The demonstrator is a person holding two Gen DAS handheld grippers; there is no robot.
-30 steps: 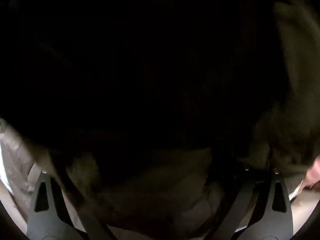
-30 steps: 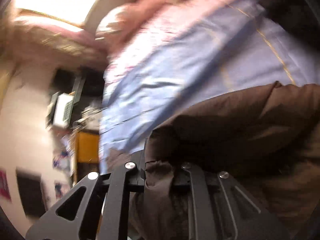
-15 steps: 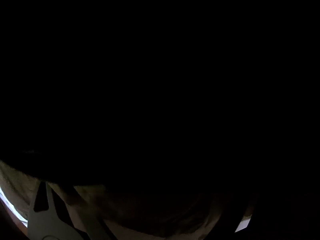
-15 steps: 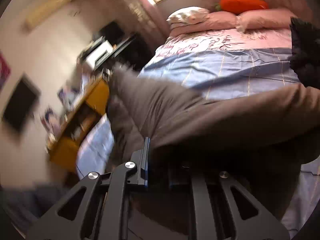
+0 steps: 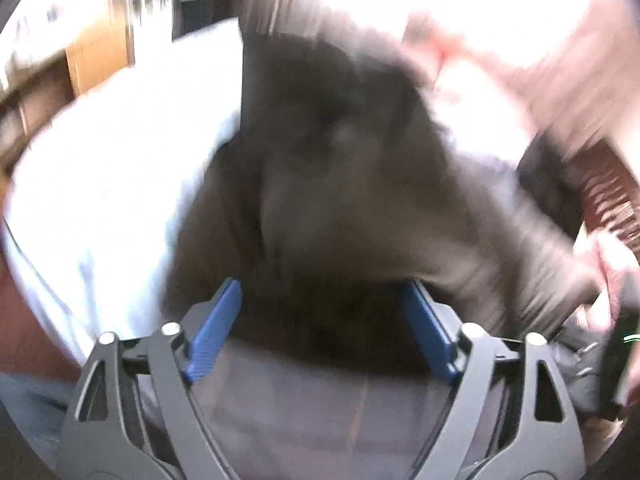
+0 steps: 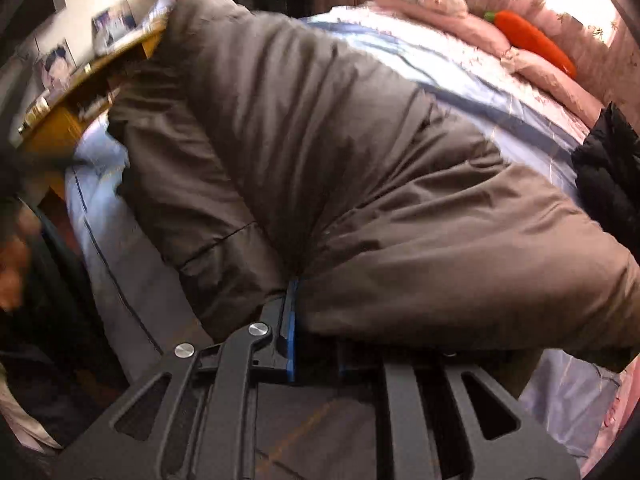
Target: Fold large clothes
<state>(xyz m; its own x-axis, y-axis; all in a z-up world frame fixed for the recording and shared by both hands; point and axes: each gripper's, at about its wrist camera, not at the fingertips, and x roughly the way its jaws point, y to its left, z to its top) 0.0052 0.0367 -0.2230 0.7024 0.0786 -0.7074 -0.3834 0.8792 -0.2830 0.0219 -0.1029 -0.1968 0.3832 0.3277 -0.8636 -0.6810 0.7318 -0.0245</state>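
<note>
A big brown padded jacket (image 6: 328,152) lies bunched across the bed. My right gripper (image 6: 316,320) is shut on a fold of its near edge; one blue pad shows and the cloth hides the other. In the blurred left wrist view the same jacket (image 5: 340,184) rises as a dark heap in front of my left gripper (image 5: 322,328). Its jaws stand wide and are closing. Dark cloth lies between the blue pads (image 5: 216,328), and I see no pad pressing on it.
The bed has a pale blue sheet (image 6: 480,92), pink pillows (image 6: 440,20) and an orange carrot plush (image 6: 536,42) at its head. A black garment (image 6: 608,176) lies at the right edge. A wooden desk (image 6: 60,120) stands left. A person's hand (image 6: 12,264) shows at far left.
The left camera was covered in darkness by cloth and now looks out at the jacket and bed. The right gripper rolled and swung with the jacket, which now spreads over the sheet.
</note>
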